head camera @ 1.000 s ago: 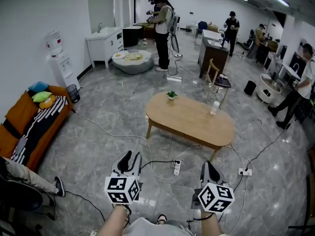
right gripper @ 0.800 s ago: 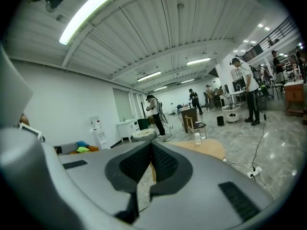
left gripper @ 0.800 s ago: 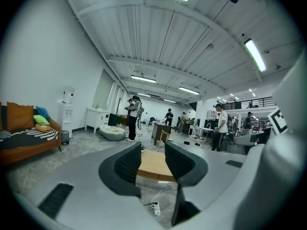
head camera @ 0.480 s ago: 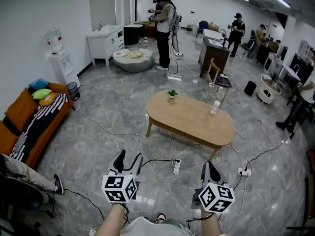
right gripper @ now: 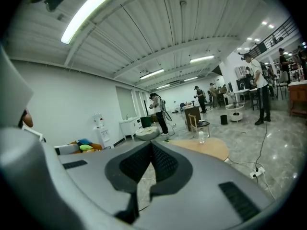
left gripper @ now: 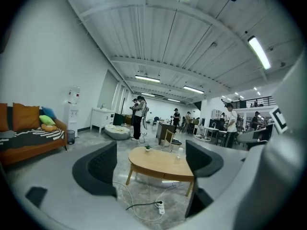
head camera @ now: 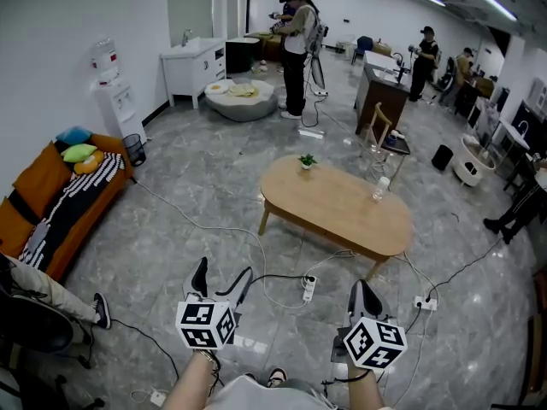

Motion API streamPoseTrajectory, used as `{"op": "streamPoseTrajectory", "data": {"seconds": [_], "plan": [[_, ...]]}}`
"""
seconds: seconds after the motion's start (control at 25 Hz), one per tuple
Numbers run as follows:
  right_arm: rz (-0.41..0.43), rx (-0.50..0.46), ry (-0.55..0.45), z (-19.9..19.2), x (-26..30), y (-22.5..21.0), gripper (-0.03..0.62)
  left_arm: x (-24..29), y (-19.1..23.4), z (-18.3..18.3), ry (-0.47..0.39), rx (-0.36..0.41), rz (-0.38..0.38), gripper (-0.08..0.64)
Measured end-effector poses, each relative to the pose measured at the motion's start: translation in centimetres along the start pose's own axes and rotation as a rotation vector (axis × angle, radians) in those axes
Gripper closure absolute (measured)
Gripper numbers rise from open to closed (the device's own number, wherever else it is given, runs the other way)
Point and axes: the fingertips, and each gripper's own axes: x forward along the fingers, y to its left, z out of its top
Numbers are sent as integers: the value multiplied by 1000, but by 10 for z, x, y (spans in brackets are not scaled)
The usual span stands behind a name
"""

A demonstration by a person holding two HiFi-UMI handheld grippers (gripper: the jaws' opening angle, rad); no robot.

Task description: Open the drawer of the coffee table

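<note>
Two handheld grippers hover low over a grey stone floor, facing the oval wooden coffee table, which stands well apart at about 12 o'clock. Its drawer cannot be made out from here. The left gripper has just been opening its jaws, which now stand wide apart with nothing between them. The right gripper has its fingers pressed together on nothing.

On the table, a small pot at the 11 o'clock end holds a green plant. A clear bottle stands upright near the 2 o'clock edge, its fill level too small to tell.

At about 10 o'clock a black wastebasket sits between an orange sofa and a white water dispenser topped by its jug; the basket's contents are hidden. Far off at about 11 o'clock, a round grey cushion cradles something pale. A white power strip lies on the floor between grippers and table.
</note>
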Motion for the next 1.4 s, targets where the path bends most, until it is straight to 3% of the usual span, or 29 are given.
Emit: {"op": "streamPoseTrajectory", "data": {"seconds": [0.48, 0.92, 1.16, 1.4], "plan": [[14, 22, -11, 8, 20, -25, 592, 22, -12, 5, -6, 31, 4, 58], [30, 77, 23, -2, 50, -58, 592, 43, -16, 4, -13, 49, 85, 58], [11, 75, 24, 3, 78, -63, 592, 69, 0, 9, -26, 27, 95, 58], [-23, 82, 12, 13, 126, -45, 592, 117, 33, 15, -10, 10, 48, 58]]}}
